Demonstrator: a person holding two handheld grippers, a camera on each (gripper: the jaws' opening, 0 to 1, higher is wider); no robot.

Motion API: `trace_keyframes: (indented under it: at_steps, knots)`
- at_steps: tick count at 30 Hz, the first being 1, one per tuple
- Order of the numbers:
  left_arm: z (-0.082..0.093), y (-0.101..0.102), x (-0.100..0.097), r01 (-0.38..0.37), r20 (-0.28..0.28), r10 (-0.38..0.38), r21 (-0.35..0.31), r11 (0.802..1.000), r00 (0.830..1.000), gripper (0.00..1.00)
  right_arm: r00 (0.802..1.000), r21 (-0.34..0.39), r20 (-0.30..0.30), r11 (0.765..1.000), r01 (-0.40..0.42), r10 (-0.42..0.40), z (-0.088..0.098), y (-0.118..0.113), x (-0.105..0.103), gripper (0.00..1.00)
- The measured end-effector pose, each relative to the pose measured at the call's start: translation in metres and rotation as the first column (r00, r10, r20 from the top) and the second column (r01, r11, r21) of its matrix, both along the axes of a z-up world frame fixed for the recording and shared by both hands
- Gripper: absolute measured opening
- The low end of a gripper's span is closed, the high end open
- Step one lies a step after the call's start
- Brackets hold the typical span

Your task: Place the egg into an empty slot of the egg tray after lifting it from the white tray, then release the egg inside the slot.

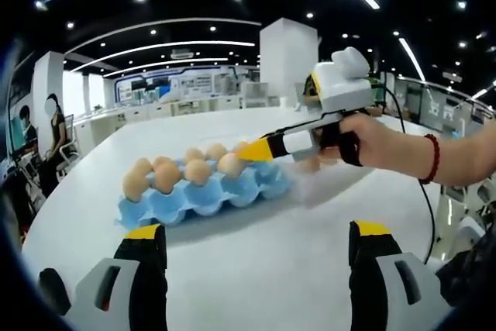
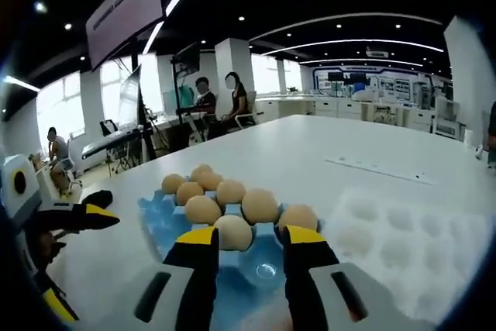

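A blue egg tray (image 1: 203, 199) lies on the white table and holds several brown eggs (image 1: 198, 171). My left gripper (image 1: 256, 232) hangs open above the table in front of it, with nothing between its fingers. A hand brings my right gripper (image 1: 259, 149) in from the right, its yellow tips over the tray's right end. In the right gripper view the blue egg tray (image 2: 155, 218) lies just under the right gripper (image 2: 249, 236), which is open. One egg (image 2: 235, 232) sits in a slot just beyond the tips. The white tray (image 2: 403, 230) lies to the right, blurred.
One of the left gripper's fingers (image 2: 87, 215) shows at the left of the right gripper view. The round table's edge (image 1: 74, 191) curves close behind the blue tray. Desks, chairs and seated people (image 2: 232, 102) fill the office beyond.
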State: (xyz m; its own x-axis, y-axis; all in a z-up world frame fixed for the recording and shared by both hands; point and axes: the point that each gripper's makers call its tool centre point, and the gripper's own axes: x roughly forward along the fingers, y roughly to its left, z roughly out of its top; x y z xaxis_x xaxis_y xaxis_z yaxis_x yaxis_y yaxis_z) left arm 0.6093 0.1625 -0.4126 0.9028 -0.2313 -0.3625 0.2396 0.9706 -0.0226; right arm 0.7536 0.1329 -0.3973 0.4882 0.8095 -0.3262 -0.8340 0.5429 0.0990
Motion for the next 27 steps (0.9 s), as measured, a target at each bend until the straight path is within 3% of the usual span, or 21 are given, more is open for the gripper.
trace_keyframes:
  at_steps: [27]
  knots:
    - [0.004,-0.02,0.004,0.041,0.003,-0.041,0.009,0.999,0.999,1.0,0.997,-0.022,0.027,0.997,0.07,-0.069,0.007,-0.061,0.01,0.35]
